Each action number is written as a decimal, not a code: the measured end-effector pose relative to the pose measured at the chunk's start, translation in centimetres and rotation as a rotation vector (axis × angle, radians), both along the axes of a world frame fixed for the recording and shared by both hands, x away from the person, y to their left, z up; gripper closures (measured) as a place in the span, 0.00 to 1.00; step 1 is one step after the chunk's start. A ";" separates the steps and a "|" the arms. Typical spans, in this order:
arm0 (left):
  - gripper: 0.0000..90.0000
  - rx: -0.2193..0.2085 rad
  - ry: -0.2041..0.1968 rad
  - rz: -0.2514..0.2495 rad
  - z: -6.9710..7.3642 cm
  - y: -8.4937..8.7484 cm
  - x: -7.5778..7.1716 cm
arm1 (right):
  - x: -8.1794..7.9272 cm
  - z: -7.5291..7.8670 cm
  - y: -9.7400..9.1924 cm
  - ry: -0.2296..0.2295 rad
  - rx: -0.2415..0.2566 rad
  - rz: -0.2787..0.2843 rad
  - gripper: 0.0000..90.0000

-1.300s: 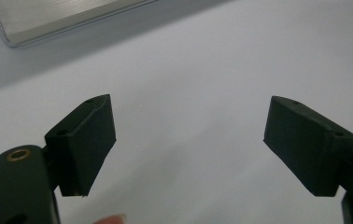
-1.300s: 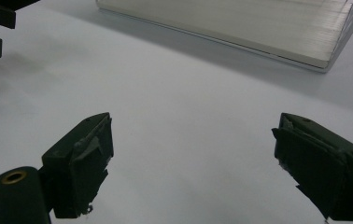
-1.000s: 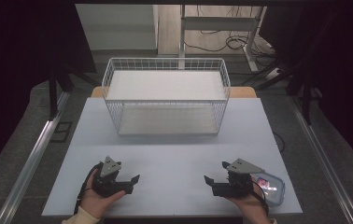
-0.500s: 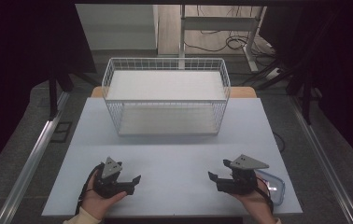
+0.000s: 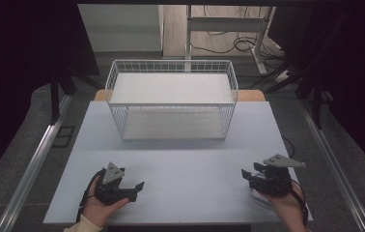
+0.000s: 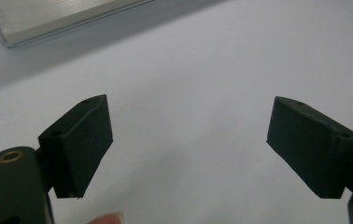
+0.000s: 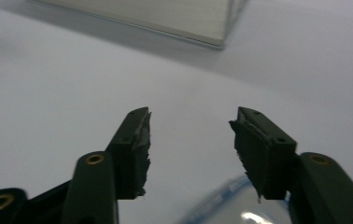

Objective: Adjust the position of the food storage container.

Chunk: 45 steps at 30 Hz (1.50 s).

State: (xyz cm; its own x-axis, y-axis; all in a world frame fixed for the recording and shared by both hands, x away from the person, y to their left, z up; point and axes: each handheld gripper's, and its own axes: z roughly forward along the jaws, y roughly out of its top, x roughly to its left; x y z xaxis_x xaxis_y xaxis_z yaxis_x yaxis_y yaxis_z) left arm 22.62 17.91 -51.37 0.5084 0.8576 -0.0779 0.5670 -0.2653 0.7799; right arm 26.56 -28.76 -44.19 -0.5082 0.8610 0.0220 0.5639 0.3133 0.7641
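Right gripper view looks along the right tongs (image 7: 189,154), whose jaws stand half apart and have just been closing with nothing between them; below them, at the bottom of the frame, lies a clear rounded container (image 7: 226,205) with a bluish rim, blurred, perhaps a lidded plastic tub. In the high view the right tongs (image 5: 249,175) sit near the table's front right corner, with the container (image 5: 259,195) partly hidden under the hand. The left tongs (image 6: 188,144) stand wide open over bare table, gripping nothing; in the high view they (image 5: 134,189) rest near the front left corner, well apart from the right ones. A white wire basket (image 5: 171,104) stands at the far edge of the table (image 5: 185,159), about the middle.
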 end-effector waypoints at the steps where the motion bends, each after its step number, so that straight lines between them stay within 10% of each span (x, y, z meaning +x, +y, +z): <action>1: 0.16 0.000 0.000 0.000 0.0 0.0 0.0 | 0.0 0.1 -0.5 0.001 -0.008 -0.002 0.60; 13: 0.16 0.005 0.017 0.013 -0.3 -0.1 0.2 | -0.9 1.2 -6.1 0.014 -0.084 -0.080 0.99; 32: 0.16 0.006 0.016 0.013 -0.2 0.2 0.3 | -4.3 -2.5 -12.2 0.214 -0.191 -0.267 0.99; 45: 0.16 0.011 0.015 0.010 -0.2 0.2 0.3 | -4.2 -3.7 -10.9 0.279 -0.139 -0.202 0.99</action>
State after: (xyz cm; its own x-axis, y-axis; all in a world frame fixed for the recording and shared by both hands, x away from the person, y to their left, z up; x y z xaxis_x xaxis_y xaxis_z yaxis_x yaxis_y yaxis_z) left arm 22.90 18.07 -51.57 0.4985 0.8635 -0.0761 0.5811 -0.2677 0.7685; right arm 22.36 -39.68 -47.85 -0.3182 0.9480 0.0115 0.8057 0.2640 0.5303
